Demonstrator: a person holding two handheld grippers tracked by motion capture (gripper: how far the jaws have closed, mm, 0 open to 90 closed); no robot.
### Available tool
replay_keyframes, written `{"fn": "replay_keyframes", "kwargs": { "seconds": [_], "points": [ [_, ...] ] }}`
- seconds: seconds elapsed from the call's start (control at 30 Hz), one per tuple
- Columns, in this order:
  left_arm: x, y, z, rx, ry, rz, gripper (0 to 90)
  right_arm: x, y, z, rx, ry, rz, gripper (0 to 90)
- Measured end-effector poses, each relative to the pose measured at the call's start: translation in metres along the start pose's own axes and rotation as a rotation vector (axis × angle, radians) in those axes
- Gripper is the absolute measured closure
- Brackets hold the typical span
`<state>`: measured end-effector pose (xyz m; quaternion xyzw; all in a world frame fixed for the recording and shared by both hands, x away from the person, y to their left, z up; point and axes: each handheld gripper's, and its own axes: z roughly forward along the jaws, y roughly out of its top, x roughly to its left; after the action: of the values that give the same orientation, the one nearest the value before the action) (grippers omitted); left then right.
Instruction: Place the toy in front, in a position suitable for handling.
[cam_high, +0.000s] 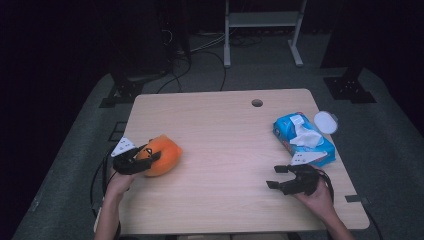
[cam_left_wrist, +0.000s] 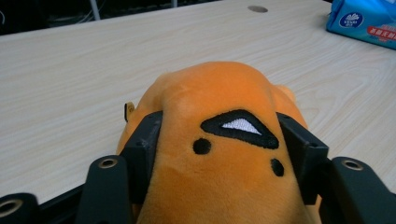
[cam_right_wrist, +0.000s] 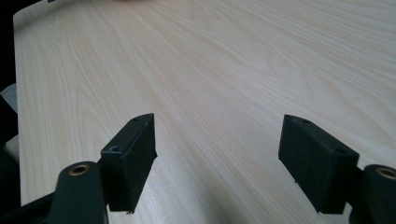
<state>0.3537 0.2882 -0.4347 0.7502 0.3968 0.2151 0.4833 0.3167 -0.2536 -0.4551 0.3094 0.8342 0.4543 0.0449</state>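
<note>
Dim dark room, grey floor (cam_high: 400, 145), light wooden table (cam_high: 225, 130), white frame (cam_high: 262, 20) behind

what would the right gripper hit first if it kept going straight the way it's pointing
Probably nothing but bare table. The right gripper, jaws open and empty, points left across the wood. The orange plush toy held in the left gripper sits far off that way, though whether it lies in line is unclear.
</note>
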Motion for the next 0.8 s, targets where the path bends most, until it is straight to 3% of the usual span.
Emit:
{"fn": "replay_keyframes", "kwargs": {
  "seconds": [0.37,0.8],
  "points": [
    [0.003,0.004,-0.006,-0.086,-0.021,-0.079,42.7,-0.001,0.000,-0.001,-0.006,0.001,0.001,26.8],
    [-0.021,0.032,-0.015,-0.156,-0.058,-0.008,42.5,-0.001,0.000,-0.001,-0.003,-0.003,-0.003,27.1]
  ]
}}
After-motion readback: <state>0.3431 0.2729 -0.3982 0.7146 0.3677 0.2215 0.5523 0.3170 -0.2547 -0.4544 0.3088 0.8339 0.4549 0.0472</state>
